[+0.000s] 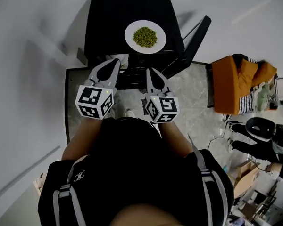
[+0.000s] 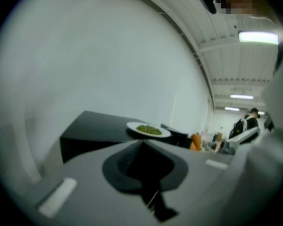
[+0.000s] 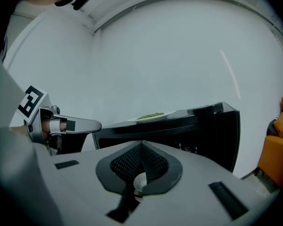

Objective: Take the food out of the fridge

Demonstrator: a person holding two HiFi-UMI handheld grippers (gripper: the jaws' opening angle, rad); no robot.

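the left gripper [image 1: 114, 64] and right gripper [image 1: 149, 72] hung shut and empty before the fridge [image 1: 108, 22], probably best kept clear of the plate of food [image 1: 145, 36] on top.

Black fridge with a plate on its top

The flat top of the low black fridge [image 1: 108, 18] carries one white plate [image 1: 132, 42], set toward 5 o'clock of the top's middle and heaped with green food [image 1: 145, 36]. The fridge stands on a grey tiled floor [image 1: 193, 107], its door [image 1: 191, 44] swung open at 3 o'clock.
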